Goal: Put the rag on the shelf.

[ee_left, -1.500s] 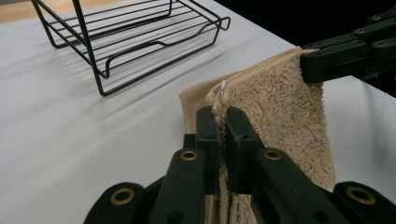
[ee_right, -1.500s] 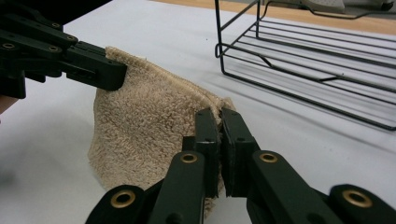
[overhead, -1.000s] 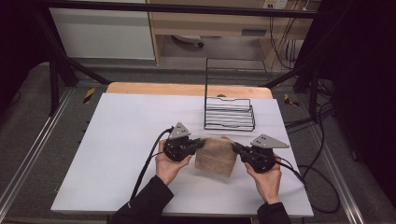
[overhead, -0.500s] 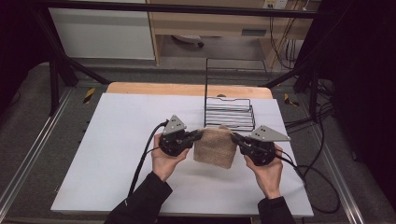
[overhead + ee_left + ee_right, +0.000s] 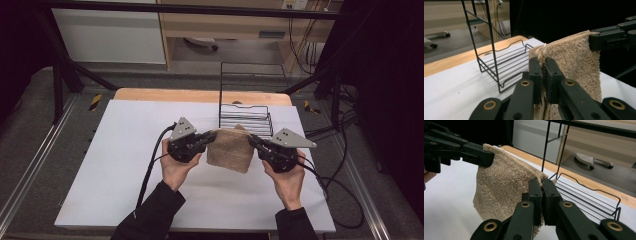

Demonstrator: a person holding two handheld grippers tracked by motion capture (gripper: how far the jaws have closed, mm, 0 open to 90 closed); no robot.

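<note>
While both hands hold their tools above the white table (image 5: 115, 165), a folded beige towel (image 5: 231, 149) hangs stretched between them, lifted off the surface as far as the high view allows one to judge. The left gripper (image 5: 206, 139) pinches the towel's upper left corner; in the left gripper view its jaws stand pressed together on the fabric edge (image 5: 543, 56). The right gripper (image 5: 252, 140) clamps the opposite upper corner, jaws likewise closed on the cloth (image 5: 541, 180). The towel's top edge runs nearly level between the two grips, and its lower part droops toward the person.

Just behind the towel stands a black wire rack (image 5: 245, 116) with a tall open back frame and a low slatted tray. The towel sits near the rack's front rail, apparently not touching it. A wooden strip (image 5: 165, 95) borders the table's far edge.
</note>
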